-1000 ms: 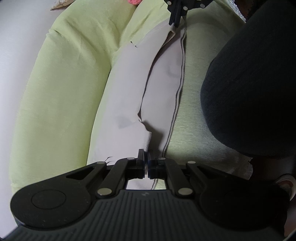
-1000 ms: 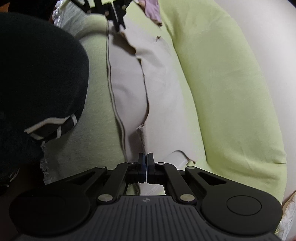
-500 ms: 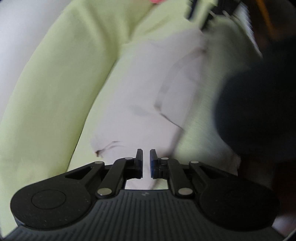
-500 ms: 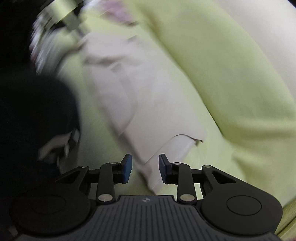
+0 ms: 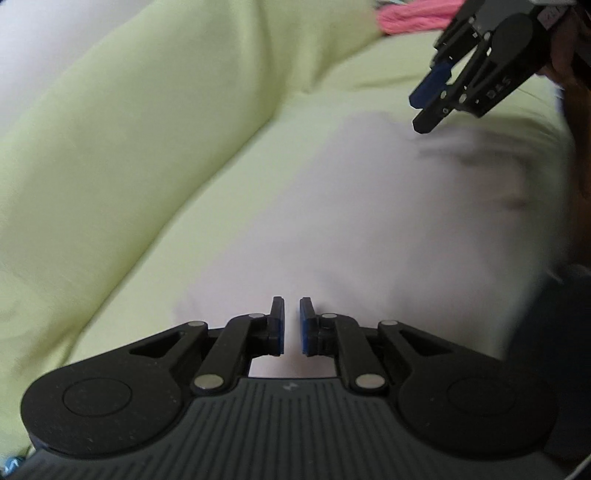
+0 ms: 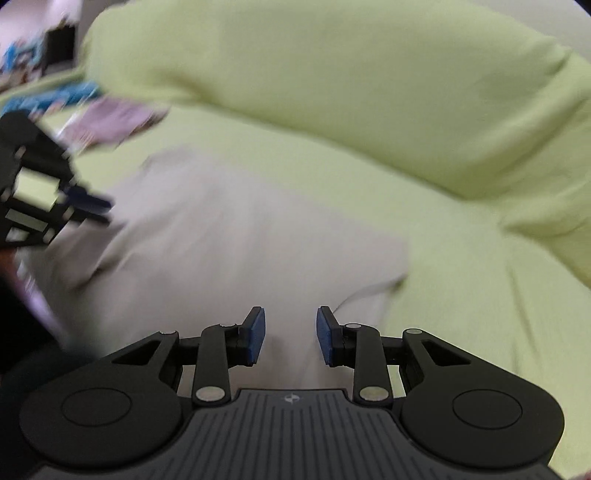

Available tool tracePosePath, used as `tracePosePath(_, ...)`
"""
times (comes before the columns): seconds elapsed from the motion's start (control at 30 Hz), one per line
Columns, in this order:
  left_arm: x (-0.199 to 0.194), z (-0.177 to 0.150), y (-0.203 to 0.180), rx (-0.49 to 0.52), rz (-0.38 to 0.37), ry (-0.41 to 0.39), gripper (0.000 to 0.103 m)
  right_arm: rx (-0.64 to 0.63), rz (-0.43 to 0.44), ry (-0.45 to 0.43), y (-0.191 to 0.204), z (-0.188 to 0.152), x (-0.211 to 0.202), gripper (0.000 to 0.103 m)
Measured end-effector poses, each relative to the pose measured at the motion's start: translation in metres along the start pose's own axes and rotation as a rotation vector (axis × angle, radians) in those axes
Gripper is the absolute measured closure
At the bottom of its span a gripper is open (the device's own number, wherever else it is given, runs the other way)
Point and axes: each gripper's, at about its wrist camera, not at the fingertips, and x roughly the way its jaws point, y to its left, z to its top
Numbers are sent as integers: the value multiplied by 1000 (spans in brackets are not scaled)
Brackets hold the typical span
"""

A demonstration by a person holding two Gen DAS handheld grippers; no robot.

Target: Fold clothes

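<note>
- Left wrist view showed the left gripper [image 5: 291,325] parted narrowly, holding nothing.
- Right gripper [image 6: 290,334] stood spread wider, also empty.
- Below both lay the pale beige folded cloth garment [image 6: 236,251], flat on the light green fabric-covered sofa seat [image 6: 461,280].
- It looked light, limp and soft; pinching a corner or folded edge seemed best.

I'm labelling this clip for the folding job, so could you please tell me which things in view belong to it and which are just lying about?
Part of the job:
- pale beige garment, lying on the green sofa seat
- left gripper, fingers open
- right gripper, fingers open

Just lying about:
- pink cloth further along the seat
- purple-patterned cloth
- blue items, too blurred to identify
</note>
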Motion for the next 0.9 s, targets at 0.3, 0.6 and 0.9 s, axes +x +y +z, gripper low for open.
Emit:
tracePosePath(0.3,100,-6,60,-201,43,136,94,177,-63,82,-31,19,120,73)
tracePosePath(0.6,83,-15,138,-474,-31,68,94,262,-85,8,-46,21,98,73)
tracePosePath(0.9,127,-32,116,-413,5,117,83,311,-50,38,-47,14,114,78)
